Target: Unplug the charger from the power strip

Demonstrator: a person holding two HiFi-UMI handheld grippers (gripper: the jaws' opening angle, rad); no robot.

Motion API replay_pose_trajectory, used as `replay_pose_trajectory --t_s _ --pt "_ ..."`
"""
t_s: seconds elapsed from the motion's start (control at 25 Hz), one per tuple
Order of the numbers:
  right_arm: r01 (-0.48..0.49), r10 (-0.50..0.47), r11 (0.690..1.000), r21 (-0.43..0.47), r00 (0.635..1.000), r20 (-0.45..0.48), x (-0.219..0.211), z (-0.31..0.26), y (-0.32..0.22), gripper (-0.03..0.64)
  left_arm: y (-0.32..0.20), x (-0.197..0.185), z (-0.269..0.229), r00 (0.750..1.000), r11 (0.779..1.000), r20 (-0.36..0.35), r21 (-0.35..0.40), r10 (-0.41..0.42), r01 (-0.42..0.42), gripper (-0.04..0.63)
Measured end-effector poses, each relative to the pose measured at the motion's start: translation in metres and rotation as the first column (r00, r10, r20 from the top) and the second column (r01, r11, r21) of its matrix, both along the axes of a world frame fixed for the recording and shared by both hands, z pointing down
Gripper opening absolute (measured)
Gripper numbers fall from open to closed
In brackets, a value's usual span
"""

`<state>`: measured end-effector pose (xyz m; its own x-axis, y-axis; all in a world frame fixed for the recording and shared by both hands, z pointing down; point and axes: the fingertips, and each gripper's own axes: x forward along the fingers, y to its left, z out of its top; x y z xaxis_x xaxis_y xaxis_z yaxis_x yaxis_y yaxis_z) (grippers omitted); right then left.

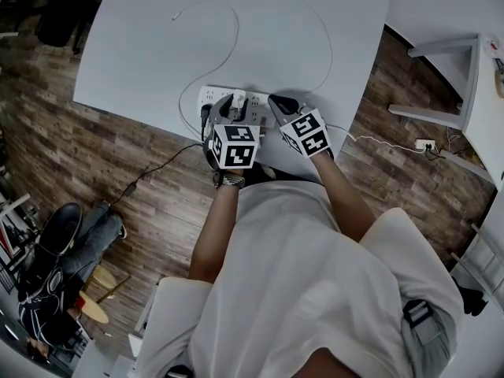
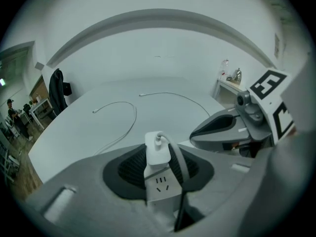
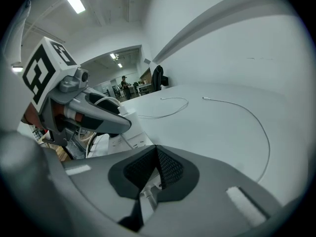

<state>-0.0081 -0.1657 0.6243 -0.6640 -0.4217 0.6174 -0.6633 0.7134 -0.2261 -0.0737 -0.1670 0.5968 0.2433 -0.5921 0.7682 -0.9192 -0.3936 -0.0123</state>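
A white power strip [image 1: 214,95] lies near the front edge of the white table [image 1: 142,46]. The white charger [image 2: 157,149] stands on the power strip [image 2: 161,185], its cable leaving from its top. My left gripper [image 2: 159,164] is shut on the charger, a dark pad on each side of it. In the head view the left gripper [image 1: 236,105] sits over the strip's middle. My right gripper [image 3: 157,167] is shut, pads together, its tips at the strip's right end [image 3: 147,197]; in the head view the right gripper [image 1: 277,102] is just right of the left.
Two thin white cables [image 1: 236,30] [image 1: 327,46] loop across the table behind the strip. A black cord [image 1: 157,168] runs from the strip down to the wood floor. A white shelf [image 1: 472,85] stands at the right, and a person [image 1: 55,250] sits at lower left.
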Motion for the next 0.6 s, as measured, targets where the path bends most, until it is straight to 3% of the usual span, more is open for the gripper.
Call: replay_pose_trajectory --t_s 0.24,0.48,0.6 --pt "0.001 -0.001 1.000 -0.001 1.000 -0.016 -0.0011 0.0017 -0.0011 0.003 -0.0009 -0.0016 0.0012 1.000 1.000 -0.024 -0.003 -0.015 0.015 0.145" --pt "-0.004 0.004 1.000 0.002 1.000 -0.010 -0.0017 0.0013 -0.0011 0.003 -0.0014 -0.0088 -0.0007 0.980 0.994 -0.167 -0.033 -0.112 0.108 0.143" --pt "-0.002 0.002 1.000 0.000 1.000 -0.007 -0.0017 0.0011 0.0001 0.003 -0.0008 -0.0097 -0.0018 0.970 0.991 -0.202 -0.033 -0.134 0.130 0.143"
